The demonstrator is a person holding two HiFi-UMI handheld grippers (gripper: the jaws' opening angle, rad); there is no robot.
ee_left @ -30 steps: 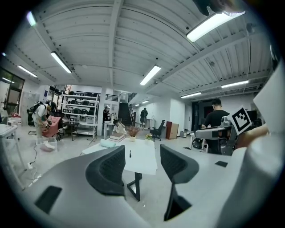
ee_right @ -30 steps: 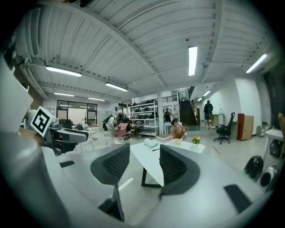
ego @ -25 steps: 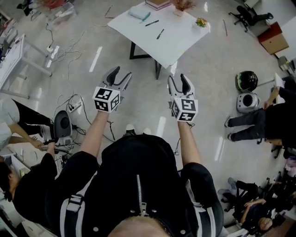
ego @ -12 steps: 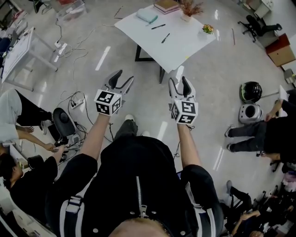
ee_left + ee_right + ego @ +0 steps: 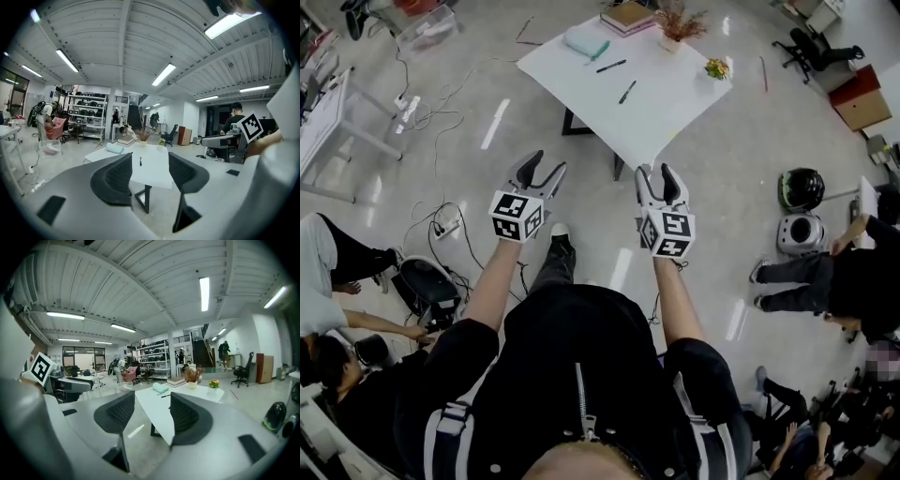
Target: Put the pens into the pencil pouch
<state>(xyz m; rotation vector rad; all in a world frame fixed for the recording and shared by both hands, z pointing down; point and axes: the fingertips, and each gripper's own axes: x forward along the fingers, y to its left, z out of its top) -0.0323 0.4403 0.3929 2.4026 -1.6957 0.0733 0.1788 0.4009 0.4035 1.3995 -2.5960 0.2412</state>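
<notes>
Approach step: the left hand-held gripper [image 5: 546, 165] and right hand-held gripper [image 5: 655, 172] hang released and empty, the right's jaws just opened wider. Next, reach the black pens [image 5: 611, 66] near the pale-teal fabric pouch [image 5: 584, 41] on the white desk [image 5: 675, 108].

Pencil pouch [image 5: 583, 40]: I see a pale teal, soft, oblong pouch lying flat near the far left corner of the white counter [image 5: 670, 103]. I cannot tell from here whether it is zipped.
First pen [image 5: 611, 66]: dark and slim, lying flat on the counter just beside the pouch, on its right, not touching it.
Second pen [image 5: 626, 92]: dark and slim, lying flat nearer the counter's middle, close to the first pen but apart from it, and slanted more steeply.
Pens versus pouch: both lie outside it.
</notes>
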